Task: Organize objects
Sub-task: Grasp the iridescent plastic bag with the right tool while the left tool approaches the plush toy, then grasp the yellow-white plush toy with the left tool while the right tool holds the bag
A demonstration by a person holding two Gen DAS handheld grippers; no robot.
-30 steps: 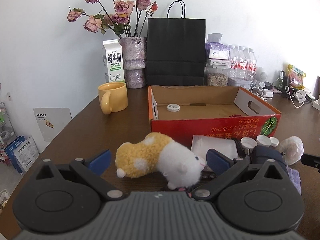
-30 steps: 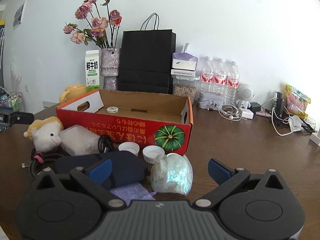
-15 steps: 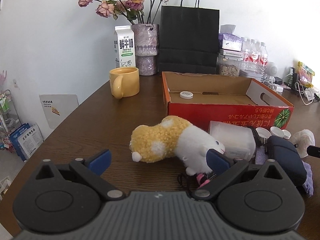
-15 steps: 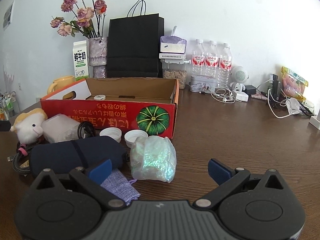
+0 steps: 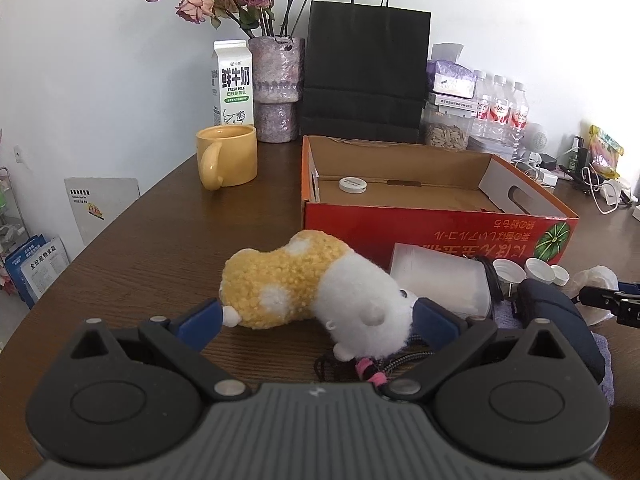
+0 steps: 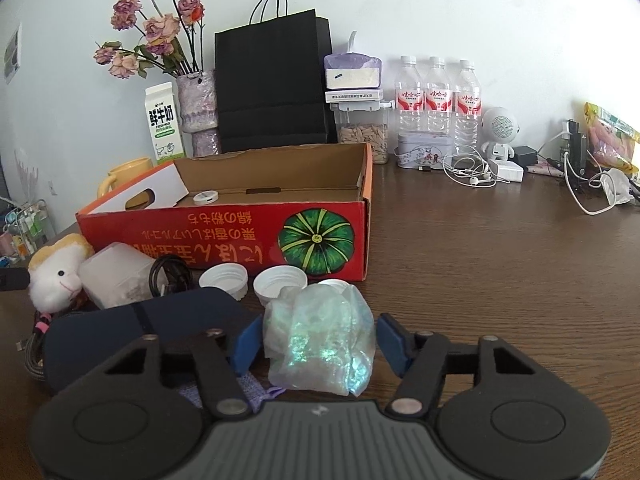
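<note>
A yellow and white plush toy (image 5: 304,292) lies on the brown table in front of the red cardboard box (image 5: 400,232). My left gripper (image 5: 318,316) is open around it, with one blue pad at the tail end and the other against the white head. In the right wrist view a crumpled iridescent plastic bag (image 6: 320,336) sits between the pads of my right gripper (image 6: 320,342). Its jaws are closing and both pads touch the bag's sides. The box (image 6: 224,232) holds only a small white cap (image 6: 205,197).
Left of the bag lie a navy pouch (image 6: 132,328), a frosted plastic container (image 6: 116,276), a black cable and white lids (image 6: 223,280). A yellow mug (image 5: 228,156), milk carton, vase, black paper bag (image 6: 276,84), bottles and chargers line the back.
My right gripper moved forward and down over the plastic bag, and its jaws narrowed from wide open onto the bag's sides. The left gripper shifted slightly, and the plush toy now sits between its fingers.
</note>
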